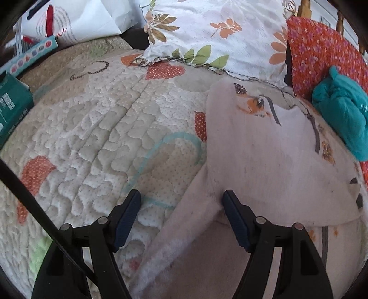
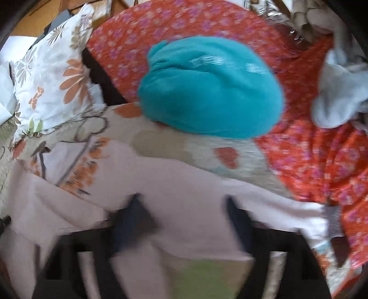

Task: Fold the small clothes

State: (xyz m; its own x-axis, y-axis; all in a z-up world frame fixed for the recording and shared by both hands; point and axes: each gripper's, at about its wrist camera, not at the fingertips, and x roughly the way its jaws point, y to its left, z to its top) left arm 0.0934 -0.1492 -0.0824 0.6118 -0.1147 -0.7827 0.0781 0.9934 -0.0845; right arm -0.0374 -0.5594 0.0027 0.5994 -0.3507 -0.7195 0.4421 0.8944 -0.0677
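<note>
A pale pink small garment lies spread on the quilted bedspread, with a sleeve or leg running toward the bottom of the left wrist view. My left gripper is open just above the garment's left edge, holding nothing. The right wrist view is blurred by motion. There the same pink garment lies under my right gripper, which is open over the cloth. A folded teal garment lies beyond it; it also shows in the left wrist view.
A white floral pillow and a red floral cushion lie at the head of the bed. A green box and a white bag sit at the far left. A light grey cloth lies at the right.
</note>
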